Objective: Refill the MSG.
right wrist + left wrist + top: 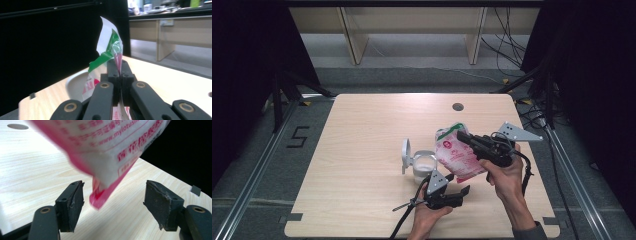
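- The pink & white bag [455, 154] is up in the air, not lying on the table [362, 150]. It hangs tilted, green top corner up.
- The right gripper [462, 136] is clamped tight on the bag near its top. In the right gripper view the jaws are pressed together w/ the thin bag edge [117, 57] pinched between them, and the green & clear corner sticks up past the tips.
- The white cup [424, 169] is the landmark. It stands on the table w/ its round lid [405, 156] flipped up on the side away from the bag.
- The bag is just beside the cup, on the side of the person's right hand [507, 177], and higher than the cup. Its low corner hangs near the cup's rim.
- The left gripper [459, 194] is just in front of the cup, on the person's side, under the bag's low end. The left hand [427, 217] holds it.
- In the left gripper view its jaws stand wide apart. The bag's pink bottom corner [98, 200] hangs between them, but the pads [75, 205] don't touch it. So it grips nothing.
- A small dark round hole [457, 106] is in the table far behind the cup.
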`<state>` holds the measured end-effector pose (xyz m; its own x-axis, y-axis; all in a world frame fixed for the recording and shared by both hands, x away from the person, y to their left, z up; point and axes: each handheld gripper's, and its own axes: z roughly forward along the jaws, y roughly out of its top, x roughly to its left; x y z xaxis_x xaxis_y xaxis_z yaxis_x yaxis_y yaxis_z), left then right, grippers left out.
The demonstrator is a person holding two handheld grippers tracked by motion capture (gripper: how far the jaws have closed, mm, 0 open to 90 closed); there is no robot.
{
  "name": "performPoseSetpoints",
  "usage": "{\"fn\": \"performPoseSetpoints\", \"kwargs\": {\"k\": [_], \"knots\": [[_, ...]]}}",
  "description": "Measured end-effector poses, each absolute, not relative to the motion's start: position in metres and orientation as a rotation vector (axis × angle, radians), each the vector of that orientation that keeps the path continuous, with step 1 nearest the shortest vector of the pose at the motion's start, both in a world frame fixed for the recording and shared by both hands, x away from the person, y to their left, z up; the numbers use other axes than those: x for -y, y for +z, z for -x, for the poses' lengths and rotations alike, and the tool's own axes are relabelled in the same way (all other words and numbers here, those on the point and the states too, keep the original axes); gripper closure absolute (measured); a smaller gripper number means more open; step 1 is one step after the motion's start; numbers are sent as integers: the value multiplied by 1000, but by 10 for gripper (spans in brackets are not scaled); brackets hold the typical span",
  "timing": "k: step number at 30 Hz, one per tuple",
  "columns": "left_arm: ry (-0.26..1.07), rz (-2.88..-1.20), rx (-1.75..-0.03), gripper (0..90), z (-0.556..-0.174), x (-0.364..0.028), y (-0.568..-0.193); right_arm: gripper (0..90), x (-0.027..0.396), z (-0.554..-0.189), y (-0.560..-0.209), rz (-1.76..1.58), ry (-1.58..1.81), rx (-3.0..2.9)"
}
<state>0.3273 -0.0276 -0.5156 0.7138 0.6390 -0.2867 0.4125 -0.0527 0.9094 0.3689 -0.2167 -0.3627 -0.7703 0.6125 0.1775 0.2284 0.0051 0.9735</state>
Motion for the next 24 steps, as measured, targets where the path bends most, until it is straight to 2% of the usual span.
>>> {"fn": "performPoseSetpoints", "kwargs": {"k": [11, 14, 24], "knots": [[190, -1725, -760, 292, -309, 22, -509, 900, 226, -375, -378, -946, 1785, -2005], [203, -1741, -672, 292, -305, 15, -505, 900, 230, -378, -387, -969, 1759, -2019], [199, -1708, -711, 288, -291, 0, -505, 900, 255, -370, -393, -1020, 1759, -1985]]}}
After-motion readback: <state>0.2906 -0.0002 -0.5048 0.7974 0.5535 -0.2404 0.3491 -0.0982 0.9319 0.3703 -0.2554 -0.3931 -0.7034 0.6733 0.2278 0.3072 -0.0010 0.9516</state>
